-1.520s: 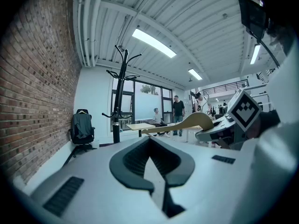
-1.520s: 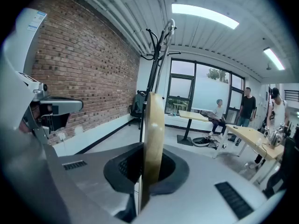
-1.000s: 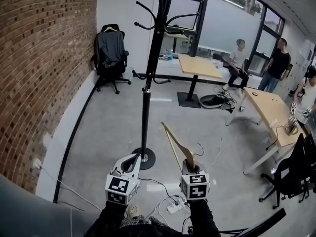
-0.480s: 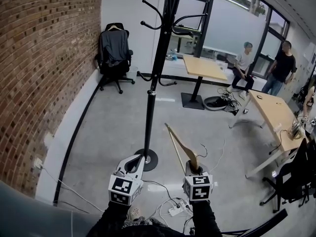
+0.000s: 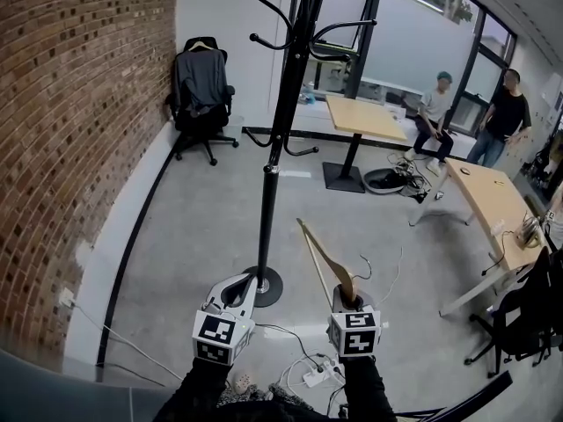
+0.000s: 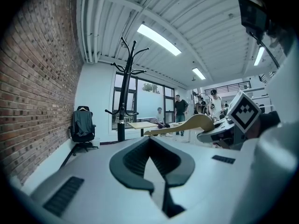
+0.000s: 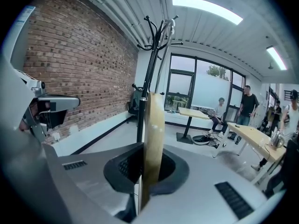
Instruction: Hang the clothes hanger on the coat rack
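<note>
The black coat rack (image 5: 273, 161) stands on its round base, its hooks high at the top of the head view. My right gripper (image 5: 345, 299) is shut on one end of the wooden clothes hanger (image 5: 321, 255). The hanger slants up and left, and its metal hook curls off to the right. The hanger (image 7: 153, 139) stands on edge between the jaws, in front of the coat rack (image 7: 148, 78). My left gripper (image 5: 244, 281) is near the rack's base, shut with nothing held. From it, the coat rack (image 6: 122, 111) and the hanger (image 6: 187, 124) show ahead.
A brick wall (image 5: 70, 104) runs along the left. An office chair (image 5: 201, 86) draped with a dark jacket stands in the far corner. Wooden tables (image 5: 361, 117) and two people (image 5: 435, 112) are at the back right. A power strip (image 5: 308, 376) and cables lie on the floor near me.
Both grippers have drifted a little toward the coat rack, and the hanger has moved along with the right one. The grip is unchanged.
</note>
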`<state>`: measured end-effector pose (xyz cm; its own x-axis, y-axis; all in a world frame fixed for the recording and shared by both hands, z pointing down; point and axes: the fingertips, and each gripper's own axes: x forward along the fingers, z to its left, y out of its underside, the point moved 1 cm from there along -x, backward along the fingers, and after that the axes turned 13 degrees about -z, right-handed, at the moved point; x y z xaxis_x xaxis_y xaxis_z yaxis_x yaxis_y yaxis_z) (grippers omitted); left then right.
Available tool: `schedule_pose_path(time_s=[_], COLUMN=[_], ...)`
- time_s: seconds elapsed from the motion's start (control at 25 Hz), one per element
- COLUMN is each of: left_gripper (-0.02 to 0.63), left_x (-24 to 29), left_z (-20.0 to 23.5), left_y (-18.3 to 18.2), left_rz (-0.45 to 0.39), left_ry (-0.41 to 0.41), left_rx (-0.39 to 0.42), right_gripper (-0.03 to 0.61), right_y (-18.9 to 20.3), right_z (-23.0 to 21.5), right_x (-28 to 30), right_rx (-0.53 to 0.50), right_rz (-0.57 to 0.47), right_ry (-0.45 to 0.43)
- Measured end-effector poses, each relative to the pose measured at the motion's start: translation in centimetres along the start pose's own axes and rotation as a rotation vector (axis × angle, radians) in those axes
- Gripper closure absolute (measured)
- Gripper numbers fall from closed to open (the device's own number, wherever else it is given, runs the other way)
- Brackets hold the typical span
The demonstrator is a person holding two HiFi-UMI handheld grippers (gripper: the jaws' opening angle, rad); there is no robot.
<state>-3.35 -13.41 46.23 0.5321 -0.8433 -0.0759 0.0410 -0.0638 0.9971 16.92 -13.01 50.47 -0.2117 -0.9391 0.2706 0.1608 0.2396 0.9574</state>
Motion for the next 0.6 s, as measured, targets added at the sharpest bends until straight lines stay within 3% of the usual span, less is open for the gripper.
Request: schedule_pose_path(time_s=[0.6], left_gripper=[0.606], left_x=[2.7], left_z=[4.5], left_y=[0.3], left_rz=[0.003], left_ry=[0.025], left_rx=[-0.001], right_gripper=[0.570], right_y=[-1.2], right_z=[0.3], right_x=[4.5], right_rx=[0.005], right_rz=[0.006], right_ry=[0.046])
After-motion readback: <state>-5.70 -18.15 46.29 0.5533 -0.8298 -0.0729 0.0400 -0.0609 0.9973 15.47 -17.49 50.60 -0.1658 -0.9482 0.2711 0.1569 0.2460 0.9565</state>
